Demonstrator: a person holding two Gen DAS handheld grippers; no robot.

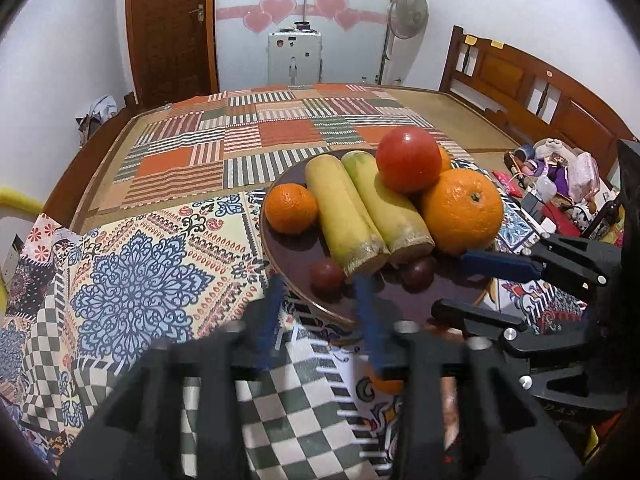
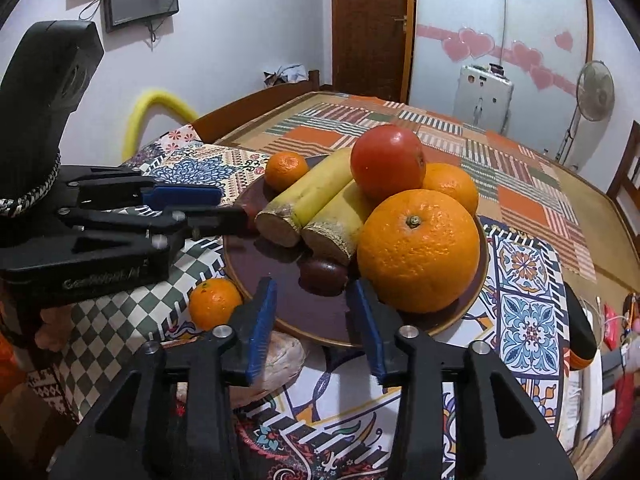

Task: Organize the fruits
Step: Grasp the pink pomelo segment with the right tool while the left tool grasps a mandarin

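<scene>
A dark brown plate [image 2: 452, 322] is sitting on a patterned cloth [image 1: 132, 280] near the front edge of the bed, piled with fruit. Two yellow stalks [image 1: 352, 216] are lying side by side across the plate's middle, cut ends toward the front rim. A red tomato [image 1: 408, 158] is resting on top of them, leaning against a big orange [image 1: 462, 210] at the plate's right side. Another orange [image 2: 452, 188] is sitting behind the big one, largely hidden in the left wrist view. A mandarin [image 1: 290, 208] is lying at the plate's left rim, touching the left stalk. Two dark plums [image 1: 327, 274] are sitting at the front of the plate, just under the cut ends.

The left gripper [image 1: 320, 284] is hovering over the plate's front-left rim, its blue pads [image 1: 268, 320] spread wide with nothing between them; one plum is lying just beyond the tips. The right gripper [image 2: 312, 292] is hanging over the front rim, jaws also wide apart and holding nothing, the second plum [image 2: 323, 276] lying between and just ahead of its fingertips.

Off the plate, a loose mandarin [image 2: 214, 302] is resting on the cloth just beside the plate's front-left rim, near a pale lumpy root [image 2: 280, 356] at the cloth's front edge.
</scene>
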